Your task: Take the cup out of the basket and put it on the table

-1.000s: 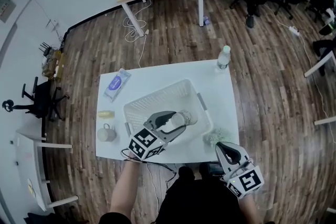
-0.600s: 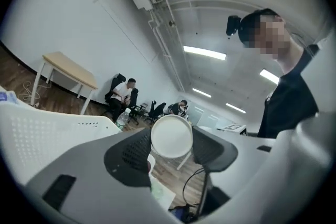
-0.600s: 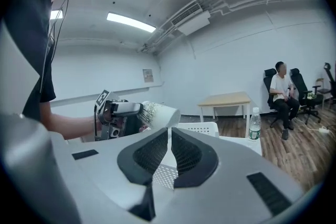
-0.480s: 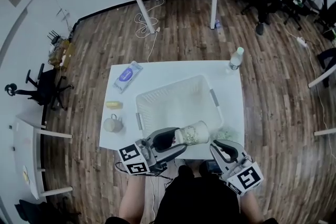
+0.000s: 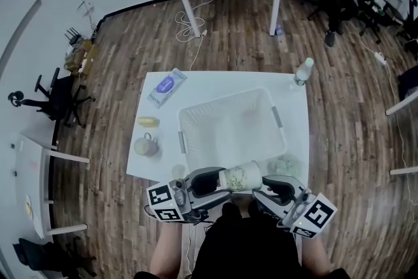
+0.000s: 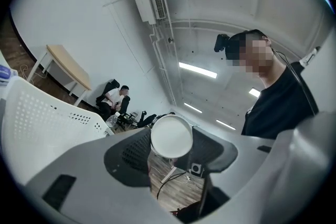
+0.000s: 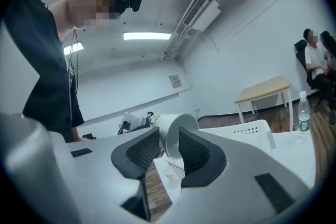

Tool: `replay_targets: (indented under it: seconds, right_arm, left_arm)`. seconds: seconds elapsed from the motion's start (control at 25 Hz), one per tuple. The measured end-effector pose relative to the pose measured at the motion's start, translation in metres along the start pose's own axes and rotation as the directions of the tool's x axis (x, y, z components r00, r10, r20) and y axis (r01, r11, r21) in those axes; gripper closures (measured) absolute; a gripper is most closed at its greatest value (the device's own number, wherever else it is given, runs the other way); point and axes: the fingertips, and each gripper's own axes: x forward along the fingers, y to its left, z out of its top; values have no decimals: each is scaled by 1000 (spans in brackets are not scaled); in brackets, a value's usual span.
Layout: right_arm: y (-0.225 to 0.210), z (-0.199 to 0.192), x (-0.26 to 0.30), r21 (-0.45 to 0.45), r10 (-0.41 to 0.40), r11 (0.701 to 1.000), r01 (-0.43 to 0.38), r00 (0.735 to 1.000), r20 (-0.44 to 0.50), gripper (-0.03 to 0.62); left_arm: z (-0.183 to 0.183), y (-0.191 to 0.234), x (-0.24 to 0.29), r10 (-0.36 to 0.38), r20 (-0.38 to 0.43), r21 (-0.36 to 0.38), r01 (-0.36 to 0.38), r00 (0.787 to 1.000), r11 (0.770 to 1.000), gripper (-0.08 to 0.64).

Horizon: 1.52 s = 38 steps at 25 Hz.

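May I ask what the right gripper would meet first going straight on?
Probably the patterned white paper cup in the left gripper; its rim sits between the right gripper's jaws, which have just been opening.

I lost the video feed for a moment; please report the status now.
Left gripper shut on cup, sideways, clear of basket, not yet on table. Right gripper just opening, cup mouth between jaws. No obstruction seen.

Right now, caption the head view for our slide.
Left gripper holds the cup sideways at the table edge, outside the basket.
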Motion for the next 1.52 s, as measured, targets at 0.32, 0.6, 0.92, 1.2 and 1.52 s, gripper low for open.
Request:
replay_targets:
  seconds: [0.32, 0.6, 0.92, 1.2, 1.52]
  right_arm:
    - [28, -4, 7, 37, 118, 992, -118, 993, -3, 543]
    - [31, -23, 7, -29, 97, 995, -100, 991, -94, 558]
    - [23, -59, -4, -73, 28, 996, -45, 976, -214, 560]
    - [-4, -132, -5, -233, -132, 972, 23, 877, -463, 561]
    - [-54, -239, 1, -492, -329, 862, -121, 604, -725, 561]
  left_arm:
    - [-7, -6, -20, -14, 21, -22, 15, 1000, 1000, 308]
    - [-36, 13, -30, 111, -34, 1, -111, 993, 994, 314]
    - [-71, 31, -56, 264, -80, -12, -266, 961, 964, 452]
    - [-100, 41, -70, 400, -138, 80, -392, 906, 916, 551]
    - [-140, 43, -73, 510, -260, 204, -470, 820, 859, 551]
